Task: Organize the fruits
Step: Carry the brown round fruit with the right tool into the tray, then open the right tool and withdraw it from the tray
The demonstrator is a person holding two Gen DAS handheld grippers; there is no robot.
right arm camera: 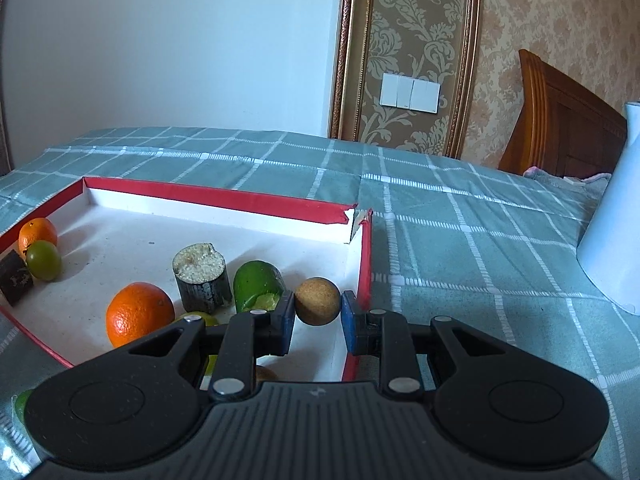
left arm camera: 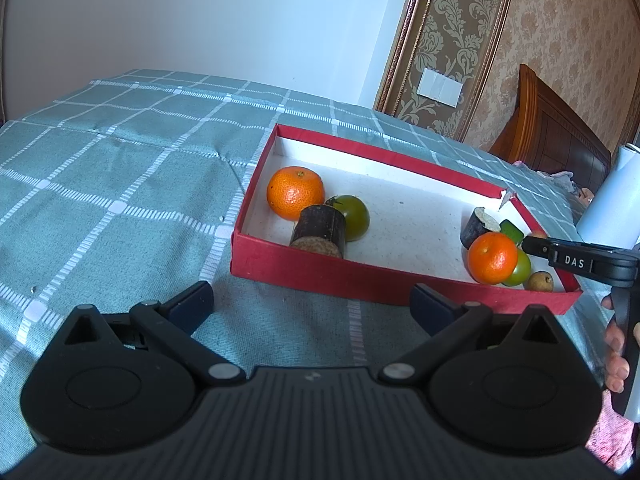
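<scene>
Fruits lie in two clusters inside a shallow red box [left arm camera: 320, 270] on a green checked cloth [left arm camera: 120, 184]. The box's long axis runs from the left gripper's side toward the right gripper's, its far right corner torn open.

At the left end, an orange [left arm camera: 295, 192] touches a green tomato [left arm camera: 352, 216] and a dark sugarcane piece [left arm camera: 320, 232] that lies on its side, cut face toward the left wrist camera. At the right end, a second orange [right arm camera: 139, 314] sits just beside a sugarcane piece [right arm camera: 202, 278] standing upright, cut end up, and a green fruit piece [right arm camera: 258, 284] tilted against it.

The left gripper [left arm camera: 312, 300] hovers over the cloth just outside the box's near wall, fingers spread wide, pinching nothing. The right gripper [right arm camera: 318, 314] reaches into the right end, its blue pads spread either side of a round brown fruit [right arm camera: 318, 300], not quite pressing it.

Only the left wrist view shows another small brown fruit [left arm camera: 540, 281] in the near corner; only the right wrist view shows the pads around the fruit.
</scene>
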